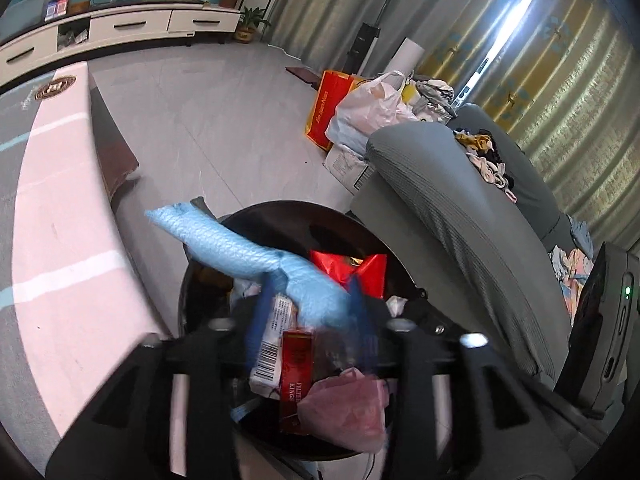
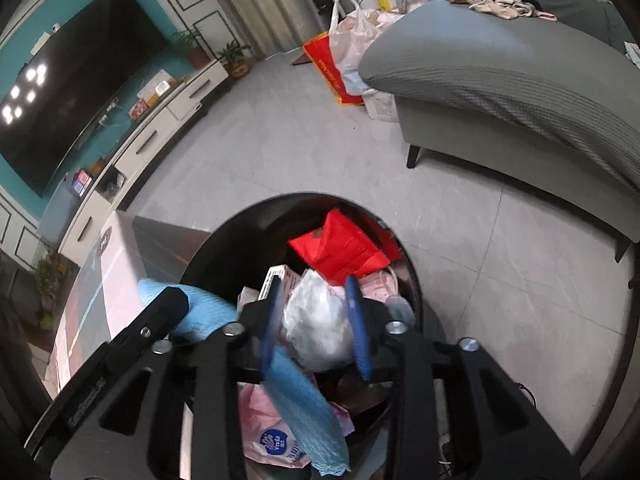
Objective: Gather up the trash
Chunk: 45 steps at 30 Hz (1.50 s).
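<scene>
A round black trash bin (image 1: 288,216) stands on the floor under both grippers, and its rim shows in the right wrist view (image 2: 248,220). It holds a red packet (image 1: 352,268), a red cigarette box (image 1: 294,376), pink plastic (image 1: 348,412) and a barcode wrapper (image 1: 270,344). My left gripper (image 1: 312,304) is open above the bin, and a blue cloth (image 1: 240,248) hangs between its fingers, seemingly loose. My right gripper (image 2: 314,320) is shut on a crumpled white plastic bag (image 2: 320,324) over the bin. The blue cloth (image 2: 304,400) drapes below it.
A low table with a pink and grey top (image 1: 60,208) stands left of the bin. A grey sofa (image 1: 460,200) with clothes on it is to the right. Bags (image 1: 360,108) sit on the floor beyond. A TV cabinet (image 1: 120,28) lines the far wall.
</scene>
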Each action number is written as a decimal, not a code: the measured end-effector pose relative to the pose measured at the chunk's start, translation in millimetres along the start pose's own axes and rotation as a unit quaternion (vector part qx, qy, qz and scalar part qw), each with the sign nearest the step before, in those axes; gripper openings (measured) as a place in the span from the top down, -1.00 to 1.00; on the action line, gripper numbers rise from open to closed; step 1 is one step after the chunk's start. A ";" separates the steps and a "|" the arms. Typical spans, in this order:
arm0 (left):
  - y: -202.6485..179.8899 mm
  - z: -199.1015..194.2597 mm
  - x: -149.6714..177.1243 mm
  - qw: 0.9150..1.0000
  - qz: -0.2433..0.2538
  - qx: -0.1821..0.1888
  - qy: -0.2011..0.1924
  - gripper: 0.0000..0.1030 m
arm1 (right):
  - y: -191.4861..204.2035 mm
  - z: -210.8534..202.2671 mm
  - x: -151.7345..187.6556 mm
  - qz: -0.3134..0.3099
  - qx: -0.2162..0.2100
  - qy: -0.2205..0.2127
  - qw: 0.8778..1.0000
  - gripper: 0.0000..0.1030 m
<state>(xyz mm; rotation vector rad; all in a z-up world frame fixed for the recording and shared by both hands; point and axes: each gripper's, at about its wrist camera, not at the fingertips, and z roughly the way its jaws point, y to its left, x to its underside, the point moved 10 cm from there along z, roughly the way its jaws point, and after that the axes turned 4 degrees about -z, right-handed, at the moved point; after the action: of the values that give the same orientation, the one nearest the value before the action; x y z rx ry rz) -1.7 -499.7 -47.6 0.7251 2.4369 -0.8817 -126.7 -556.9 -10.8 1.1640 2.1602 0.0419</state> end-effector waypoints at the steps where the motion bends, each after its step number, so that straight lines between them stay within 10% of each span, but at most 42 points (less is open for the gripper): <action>1: -0.9 -3.8 -0.7 1.000 0.005 -0.004 -0.005 -0.29 | -1.2 -2.7 -0.2 0.001 0.001 -0.002 1.000 -0.01; 7: -5.0 -43.6 -10.3 0.999 0.017 -0.004 -0.031 -0.86 | -2.7 -27.9 -9.6 0.006 -0.007 -0.038 0.999 -0.51; 14: -11.1 -98.1 -16.8 0.997 0.028 -0.011 -0.069 -0.94 | -1.2 -64.4 -19.3 0.006 -0.007 -0.089 0.996 -0.88; 45: -2.4 -141.0 5.4 0.993 0.046 -0.070 -0.083 -0.94 | -12.6 -97.8 -22.4 0.004 0.053 -0.126 0.991 -0.94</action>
<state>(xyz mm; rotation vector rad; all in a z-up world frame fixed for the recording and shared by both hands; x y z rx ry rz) -39.3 -403.6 48.6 0.6793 2.2721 -0.6983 -183.6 -554.4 72.8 1.1704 1.9533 -0.2071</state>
